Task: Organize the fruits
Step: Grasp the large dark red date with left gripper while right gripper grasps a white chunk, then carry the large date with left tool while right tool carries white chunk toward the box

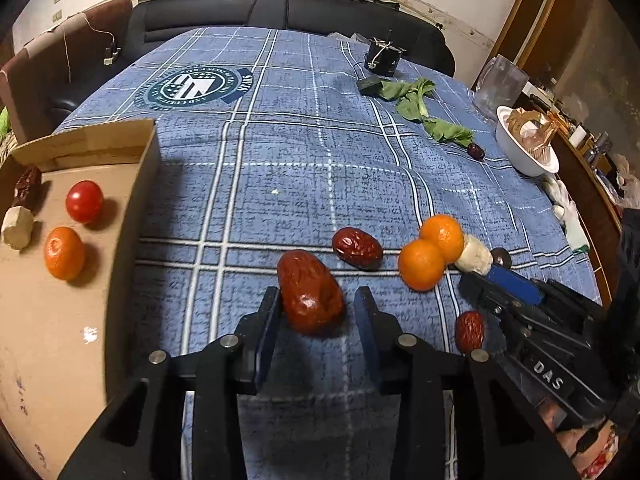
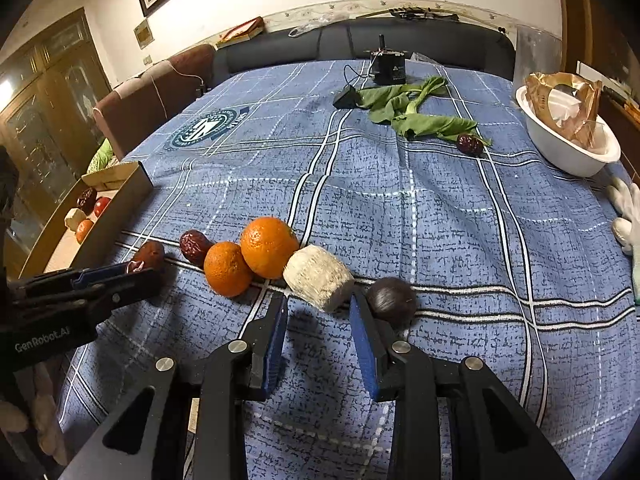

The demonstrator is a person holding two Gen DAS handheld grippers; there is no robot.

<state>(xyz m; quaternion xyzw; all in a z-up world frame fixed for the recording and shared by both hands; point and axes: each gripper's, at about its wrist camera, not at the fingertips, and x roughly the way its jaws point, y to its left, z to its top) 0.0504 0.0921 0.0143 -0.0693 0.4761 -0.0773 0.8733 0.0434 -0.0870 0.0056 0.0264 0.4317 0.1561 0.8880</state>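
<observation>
My left gripper (image 1: 318, 296) is shut on a large red date (image 1: 310, 292), which sits between its blue pads just above the blue checked cloth. In the right wrist view the left gripper (image 2: 136, 276) comes in from the left with that date (image 2: 149, 255) at its tip. My right gripper (image 2: 319, 302) is open, its tips flanking the near end of a white cylindrical chunk (image 2: 318, 278). Left of the chunk lie two oranges (image 2: 269, 246) (image 2: 227, 269) and another date (image 2: 194, 246). A dark round fruit (image 2: 391, 300) lies against the right finger.
A cardboard box (image 1: 132, 184) at the left holds a tomato (image 1: 84, 201), an orange (image 1: 64, 253), a white chunk and a date. A small date (image 1: 469, 331) lies near the right gripper. Green leaves (image 2: 416, 120), a far date (image 2: 470, 145), a white bowl (image 2: 568, 160) and gloves (image 2: 626, 216) are further off.
</observation>
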